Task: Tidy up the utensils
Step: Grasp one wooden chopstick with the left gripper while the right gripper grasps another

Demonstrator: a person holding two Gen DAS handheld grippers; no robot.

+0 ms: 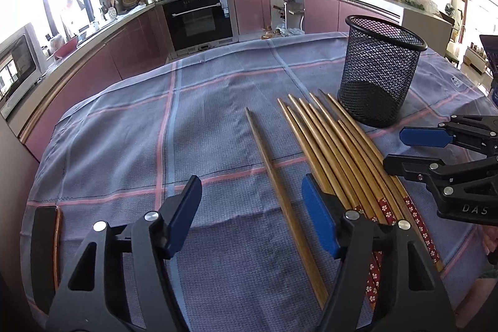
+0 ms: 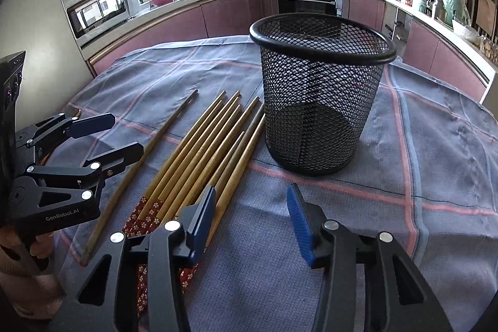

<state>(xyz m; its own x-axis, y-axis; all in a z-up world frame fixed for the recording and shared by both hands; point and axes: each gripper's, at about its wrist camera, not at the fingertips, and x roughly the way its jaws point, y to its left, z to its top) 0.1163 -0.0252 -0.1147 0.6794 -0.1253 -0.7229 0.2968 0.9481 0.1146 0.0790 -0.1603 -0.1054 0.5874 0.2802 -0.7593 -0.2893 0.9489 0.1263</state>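
Several wooden chopsticks (image 1: 339, 154) with red flowered ends lie side by side on the blue checked cloth (image 1: 124, 145); they also show in the right wrist view (image 2: 202, 154). One plain chopstick (image 1: 280, 192) lies apart to their left, between the fingers of my open, empty left gripper (image 1: 252, 217). An empty black mesh cup (image 1: 379, 70) stands upright just beyond the chopstick tips; it also shows in the right wrist view (image 2: 320, 92). My right gripper (image 2: 252, 226) is open and empty, low over the cloth in front of the cup, its left finger over the bundle's right edge.
A dark flat object with a copper edge (image 1: 46, 248) lies at the table's left edge. The table edge curves round the far side, with kitchen counters and an oven (image 1: 199, 17) beyond. Bare cloth (image 2: 435, 176) lies right of the cup.
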